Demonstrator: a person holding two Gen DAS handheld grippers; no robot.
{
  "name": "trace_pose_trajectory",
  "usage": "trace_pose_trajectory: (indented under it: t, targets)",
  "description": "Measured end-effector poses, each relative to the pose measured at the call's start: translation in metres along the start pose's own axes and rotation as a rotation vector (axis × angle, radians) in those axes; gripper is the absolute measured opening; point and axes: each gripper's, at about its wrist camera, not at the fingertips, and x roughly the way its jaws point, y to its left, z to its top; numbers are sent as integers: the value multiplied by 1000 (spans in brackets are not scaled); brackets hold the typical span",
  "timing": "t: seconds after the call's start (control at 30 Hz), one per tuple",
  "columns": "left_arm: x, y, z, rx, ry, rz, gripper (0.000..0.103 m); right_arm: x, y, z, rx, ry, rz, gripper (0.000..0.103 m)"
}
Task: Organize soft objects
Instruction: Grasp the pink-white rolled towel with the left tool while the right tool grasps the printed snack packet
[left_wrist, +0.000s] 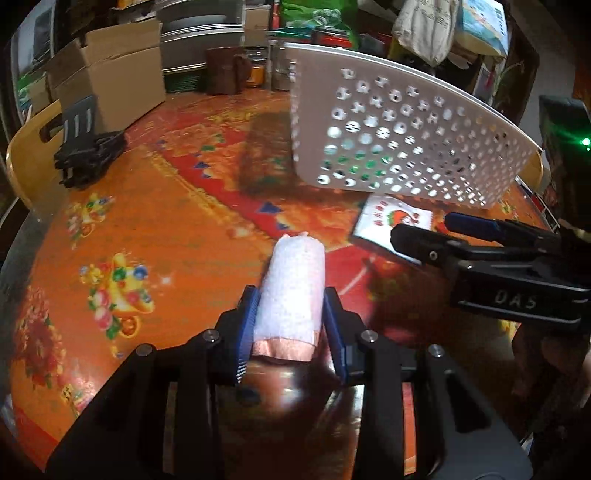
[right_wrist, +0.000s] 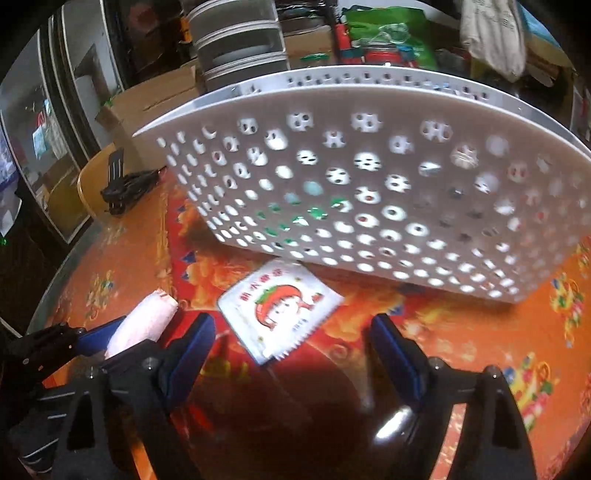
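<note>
Nearby, white perforated basket, contents unclear; rolled towel outside

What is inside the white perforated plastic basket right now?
Unclear. Both wrist views show only the outer wall of the white perforated plastic basket; through its holes come just green and dark specks. Its floor is covered. The printed white sachet lies outside, on the orange patterned tablecloth.

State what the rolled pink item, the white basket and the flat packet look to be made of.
Rolled pink item, pinched in the left gripper: looks like soft terry-type cloth, with a fuzzy matte surface and a shinier band at one end.
White basket: apparently rigid moulded plastic, smooth, perforated with punched holes.
Flat packet: probably glossy printed film or foil, with a serrated edge; its contents cannot be told.
</note>
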Motion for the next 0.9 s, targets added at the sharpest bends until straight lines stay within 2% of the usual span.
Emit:
trace_pose_trajectory:
  t: [0.3,0.4,0.7,0.83,0.9]
  targets:
    - [-1,5,-2,-23,-14,0,33,22,25,11,-68,41,-66,86]
    - [-1,5,-2,-27,-15,0,33,26,33,12,-102,49,-105,78]
    - [-1,4,-2,-22,-16,8,33,18,30,7,-136,30,-94,40]
    - [-1,3,-2,-22,-16,11,33,11,29,1,-162,35,-56,12]
    - [-1,4,-2,-23,-16,11,33,10,33,-1,-181,28,-70,11]
